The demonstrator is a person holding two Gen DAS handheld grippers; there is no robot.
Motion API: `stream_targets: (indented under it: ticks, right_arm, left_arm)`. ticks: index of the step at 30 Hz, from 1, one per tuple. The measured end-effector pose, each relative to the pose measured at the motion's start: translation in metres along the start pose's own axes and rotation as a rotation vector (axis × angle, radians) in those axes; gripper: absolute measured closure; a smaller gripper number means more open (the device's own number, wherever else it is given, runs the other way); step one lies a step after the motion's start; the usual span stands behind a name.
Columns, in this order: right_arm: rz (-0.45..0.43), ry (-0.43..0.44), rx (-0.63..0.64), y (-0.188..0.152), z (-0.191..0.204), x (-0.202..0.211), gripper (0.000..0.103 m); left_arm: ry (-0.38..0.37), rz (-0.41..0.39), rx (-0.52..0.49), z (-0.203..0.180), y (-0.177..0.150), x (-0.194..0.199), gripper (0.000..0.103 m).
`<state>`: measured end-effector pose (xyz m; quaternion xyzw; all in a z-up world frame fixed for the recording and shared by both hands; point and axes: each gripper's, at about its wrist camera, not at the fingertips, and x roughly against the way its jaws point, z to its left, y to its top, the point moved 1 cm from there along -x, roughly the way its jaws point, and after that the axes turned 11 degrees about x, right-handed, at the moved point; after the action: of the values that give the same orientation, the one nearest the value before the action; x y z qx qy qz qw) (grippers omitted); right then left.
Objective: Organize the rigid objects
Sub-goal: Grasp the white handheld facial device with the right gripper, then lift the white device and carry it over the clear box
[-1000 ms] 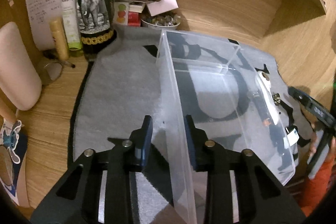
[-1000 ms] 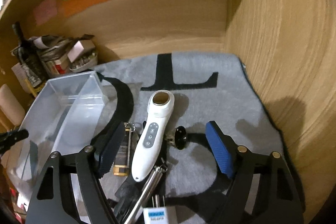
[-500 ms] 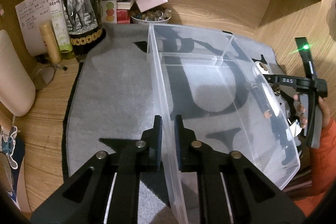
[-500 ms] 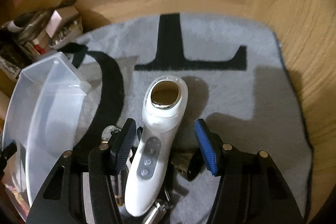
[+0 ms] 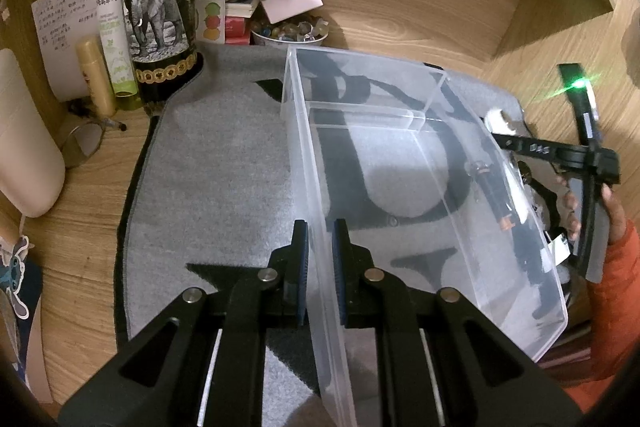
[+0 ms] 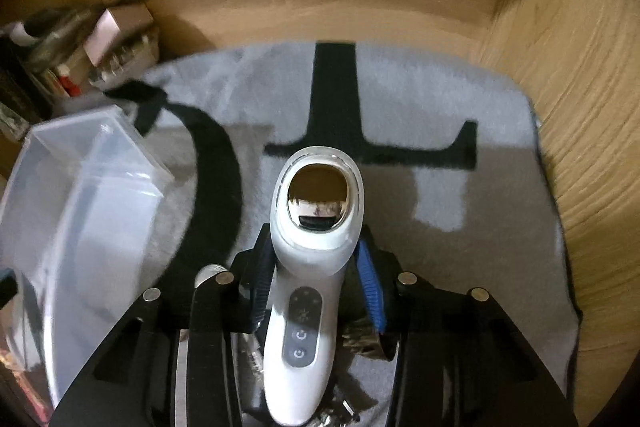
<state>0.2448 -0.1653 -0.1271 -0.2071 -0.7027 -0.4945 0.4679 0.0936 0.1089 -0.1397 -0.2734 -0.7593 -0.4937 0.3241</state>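
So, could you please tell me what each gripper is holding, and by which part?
The left gripper pinches the clear plastic bin by its near side wall; the right gripper clamps the white handheld device around its neck.

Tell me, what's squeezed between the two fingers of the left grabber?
The near side wall of the clear plastic box stands between the left gripper's blue pads, seen in the left wrist view.

Counts on the wooden desk

One clear plastic bin (image 5: 432,163), one white handheld device (image 6: 312,267), one grey mat (image 5: 216,163), one dark wine bottle (image 5: 158,7), one bowl of beads (image 5: 288,31), two grippers: left gripper (image 5: 320,267), right gripper (image 6: 316,283).
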Motion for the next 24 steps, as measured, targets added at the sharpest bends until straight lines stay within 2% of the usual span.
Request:
stream_targets:
  ticks: [6,13,24]
  right_arm:
    - [-0.138,-0.024,-0.018,-0.003,-0.001,0.048,0.067]
    - [-0.265,-0.026,-0.01,0.011,0.014,0.089,0.068]
    - [-0.42,0.053,0.077,0.024,0.056,0.148,0.067]
  left_arm:
    - [0.002,-0.008,-0.015,-0.001,-0.001,0.001,0.091]
    - [0.041,-0.042,-0.05,-0.006,-0.008,0.0,0.091]
    - [0.036,-0.041,-0.042,-0.005,-0.008,-0.003,0.091]
